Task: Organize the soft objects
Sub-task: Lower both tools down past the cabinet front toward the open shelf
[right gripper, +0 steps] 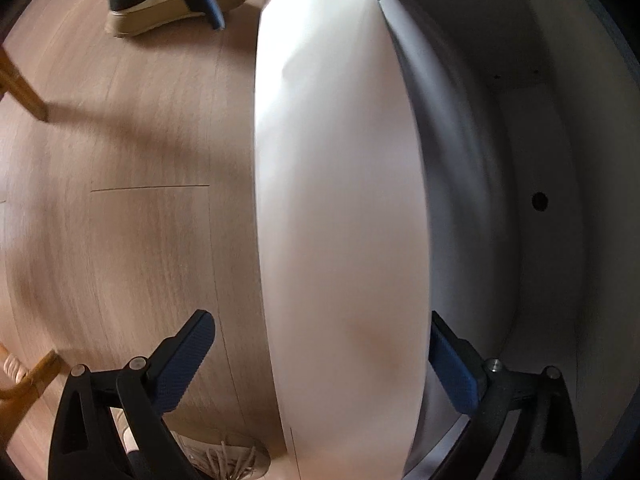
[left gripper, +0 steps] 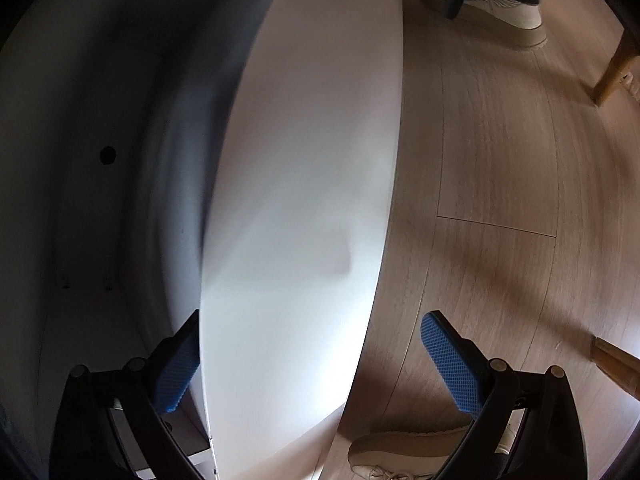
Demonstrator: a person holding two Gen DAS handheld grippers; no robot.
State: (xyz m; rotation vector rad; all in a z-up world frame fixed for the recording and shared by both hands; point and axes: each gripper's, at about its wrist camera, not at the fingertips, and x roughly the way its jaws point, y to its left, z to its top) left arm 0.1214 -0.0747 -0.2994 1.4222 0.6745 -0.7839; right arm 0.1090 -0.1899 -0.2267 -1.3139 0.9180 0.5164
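A white drawer front panel [left gripper: 304, 184] [right gripper: 340, 184] runs up the middle of both wrist views, seen from above. My left gripper [left gripper: 312, 320] is open and straddles its top edge, with one blue pad [left gripper: 176, 372] on the drawer's inner side and the other pad [left gripper: 448, 364] over the floor, clear of the panel. My right gripper [right gripper: 320, 318] straddles the same panel, also open wide, with one pad [right gripper: 184, 364] over the floor and the other pad [right gripper: 452, 372] inside. The white drawer interior [left gripper: 100, 200] [right gripper: 520, 240] is dim, and no soft object shows in it.
Light wooden floor [left gripper: 500, 160] [right gripper: 120, 240] lies on the outer side of the panel. The person's beige shoes [left gripper: 496, 12] [right gripper: 224, 460] stand on it close to the drawer. Wooden chair legs [left gripper: 612, 68] [right gripper: 24, 88] stand further out.
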